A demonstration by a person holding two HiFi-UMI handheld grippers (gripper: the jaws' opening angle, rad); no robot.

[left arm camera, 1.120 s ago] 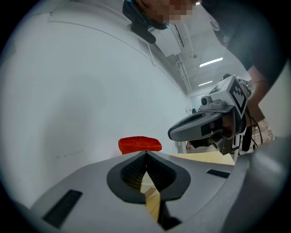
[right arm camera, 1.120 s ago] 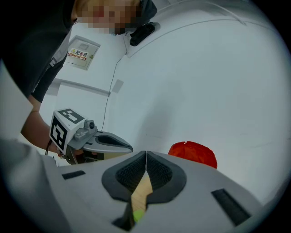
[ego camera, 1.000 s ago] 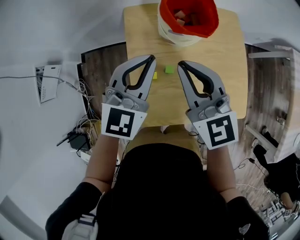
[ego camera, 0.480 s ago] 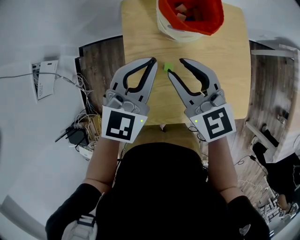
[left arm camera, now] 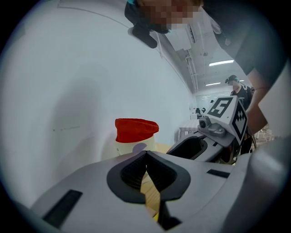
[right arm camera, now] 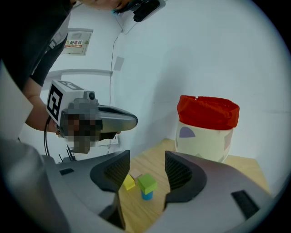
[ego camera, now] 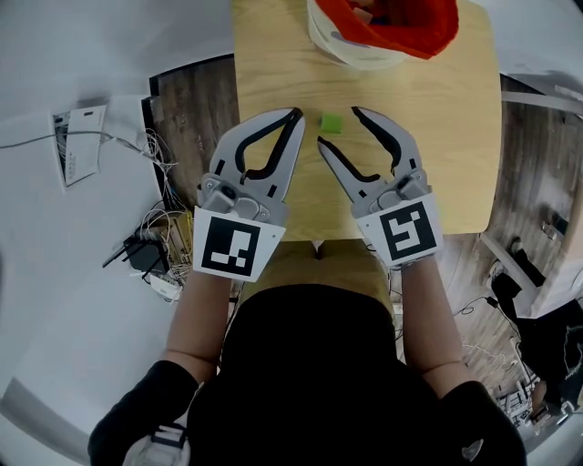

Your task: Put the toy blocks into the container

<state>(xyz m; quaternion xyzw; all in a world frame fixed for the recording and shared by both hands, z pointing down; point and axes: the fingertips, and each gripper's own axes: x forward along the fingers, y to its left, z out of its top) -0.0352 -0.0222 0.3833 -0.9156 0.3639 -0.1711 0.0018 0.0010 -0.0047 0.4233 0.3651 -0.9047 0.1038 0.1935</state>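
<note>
A green block (ego camera: 332, 122) rests on the wooden table (ego camera: 437, 136). In the right gripper view this green block (right arm camera: 147, 183) sits on top of a blue block (right arm camera: 146, 195), with a yellow block (right arm camera: 129, 182) just to its left. My right gripper (ego camera: 339, 127) is open, its jaws have just been opening, and the green block lies between the fingertips, untouched. My left gripper (ego camera: 296, 114) hovers shut and empty beside it, hiding the yellow block in the head view. The cream container with a red liner (ego camera: 383, 27) stands at the table's far edge.
The table is narrow, with dark wooden floor on both sides. Cables and a power strip (ego camera: 155, 255) lie on the floor to the left, beside a sheet of paper (ego camera: 77, 150). A white wall rises behind the container (right arm camera: 207, 127).
My right gripper's jaws went from shut to wide open. Both grippers sank toward the table, and the green block now shows between the right fingertips.
</note>
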